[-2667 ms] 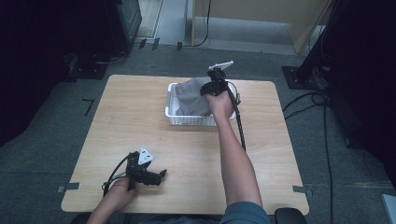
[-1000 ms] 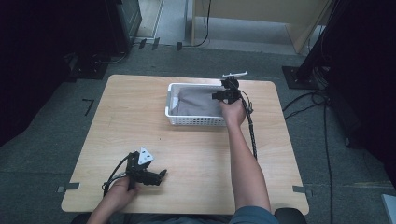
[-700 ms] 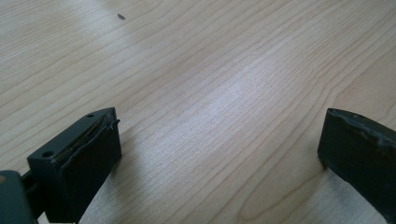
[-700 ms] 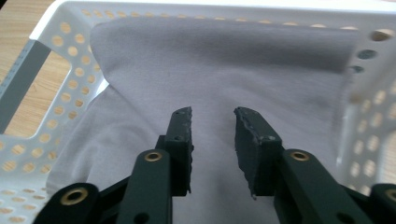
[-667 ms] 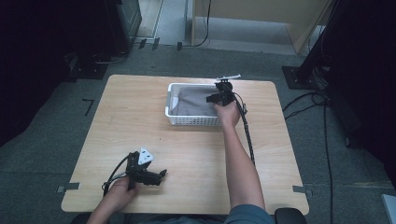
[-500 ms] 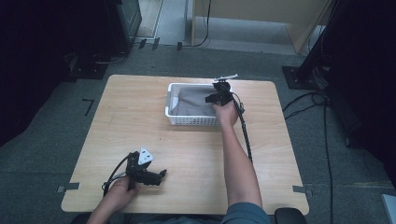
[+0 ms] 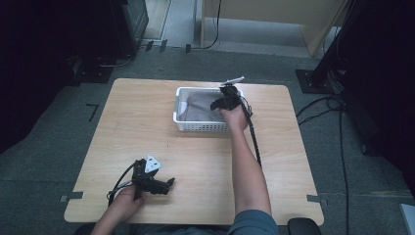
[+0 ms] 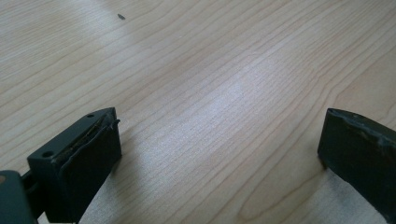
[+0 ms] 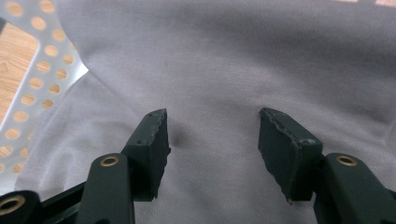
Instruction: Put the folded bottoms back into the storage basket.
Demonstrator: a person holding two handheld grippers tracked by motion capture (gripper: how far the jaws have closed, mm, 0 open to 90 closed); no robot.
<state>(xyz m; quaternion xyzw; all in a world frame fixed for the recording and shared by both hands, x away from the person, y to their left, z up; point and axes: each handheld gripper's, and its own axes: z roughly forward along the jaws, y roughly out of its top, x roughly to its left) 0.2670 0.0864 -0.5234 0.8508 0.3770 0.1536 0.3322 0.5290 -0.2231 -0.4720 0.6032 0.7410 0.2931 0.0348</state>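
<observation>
Nearest to us, at the front left of the table [image 7: 147, 122], our left hand [image 7: 125, 203] holds the left tongs [image 7: 164, 185] low over the bare wood, a grey three-cornered plate on top and a black cable looping back toward the wrist. In the left gripper view these tongs [image 8: 219, 154] stand released, the two black jaws spread wide with nothing but pale wood grain between them and a small dark speck [image 8: 121, 17] on the board farther off. Our right forearm [image 7: 247, 171] reaches up the middle of the table, its cable trailing beside it, to the right hand [image 7: 235, 115] at the near right corner of a white basket [image 7: 200, 126] that sits toward the far side of the table. A grey cloth [image 7: 200, 105] lies inside the basket. The right tongs [image 7: 219, 104] hang over the basket's right end, pointing down into it. In the right gripper view we see the right tongs [image 9: 212, 135] released too, jaws apart and just above the cloth [image 9: 233, 60], gripping nothing, with the basket's perforated white wall [image 9: 42, 70] at the left. Beyond the table lies grey floor [image 7: 244, 63] with cables and dark stands.
</observation>
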